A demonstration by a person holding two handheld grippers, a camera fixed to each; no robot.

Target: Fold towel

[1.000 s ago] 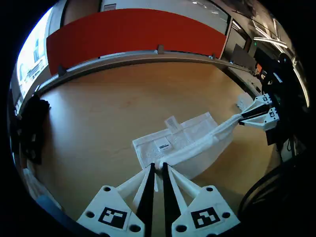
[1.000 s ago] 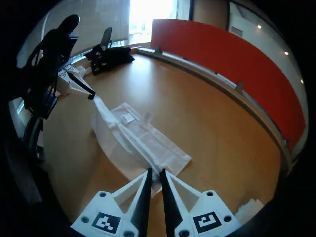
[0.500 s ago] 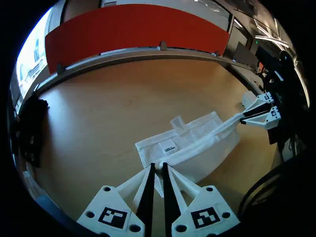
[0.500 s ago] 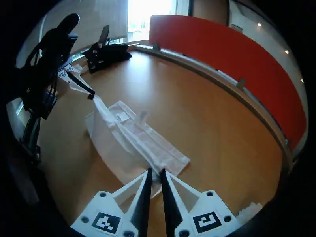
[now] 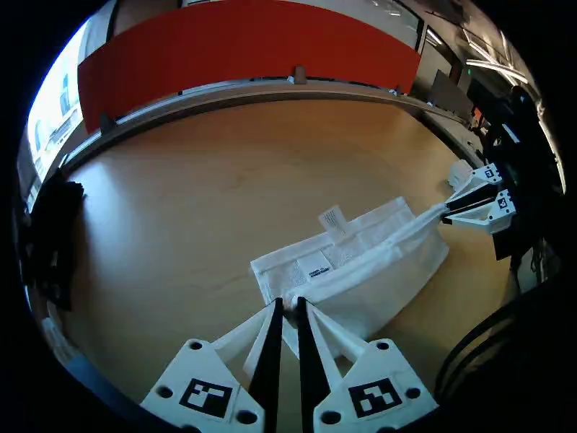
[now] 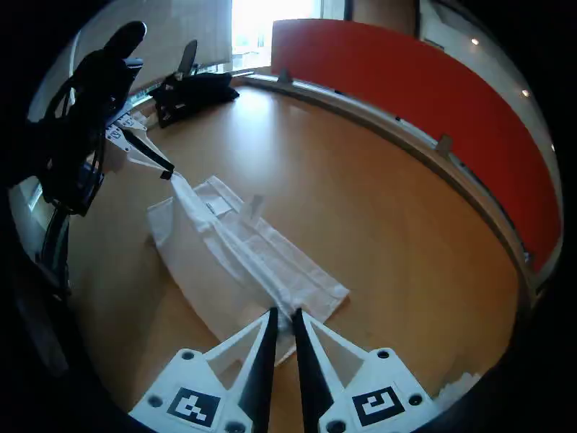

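The left claw (image 5: pixel 288 304) is clamped on one corner of the towel (image 5: pixel 360 270), and the right claw (image 6: pixel 283 315) is clamped on the far corner of the same edge. That edge is held raised and taut between them. The rest of the towel is spread on the wooden surface (image 5: pixel 202 187).

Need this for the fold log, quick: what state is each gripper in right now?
Left gripper: shut on one end of the towel.
Right gripper: shut on the towel's other end.
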